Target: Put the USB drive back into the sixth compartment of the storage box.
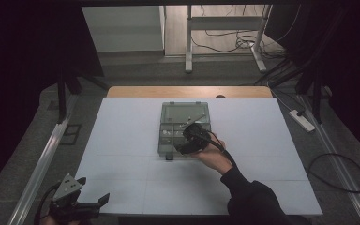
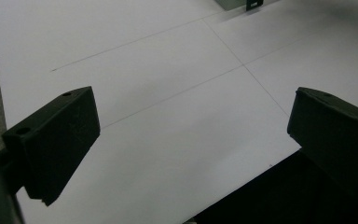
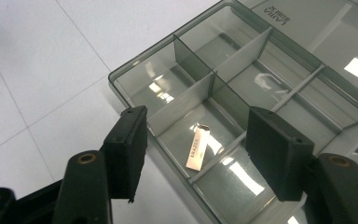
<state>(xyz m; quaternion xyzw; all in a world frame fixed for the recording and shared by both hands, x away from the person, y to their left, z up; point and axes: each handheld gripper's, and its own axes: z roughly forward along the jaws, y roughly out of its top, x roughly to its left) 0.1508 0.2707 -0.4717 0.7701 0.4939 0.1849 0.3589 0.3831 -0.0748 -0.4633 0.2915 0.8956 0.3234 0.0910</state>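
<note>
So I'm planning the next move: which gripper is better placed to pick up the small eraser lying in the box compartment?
Right. The right gripper hangs open directly over the eraser in the compartment box, while the left gripper sits open at the table's near left corner, far from the box.

The compartment box (image 3: 242,88) under my right tool (image 3: 193,154) is smoky clear plastic, glossy, catching bright glints. The small label strip (image 3: 197,148) inside looks coppery and shiny. My tool's pads (image 3: 129,149) are matt black; the bench (image 2: 168,93) is smooth matt white.
</note>
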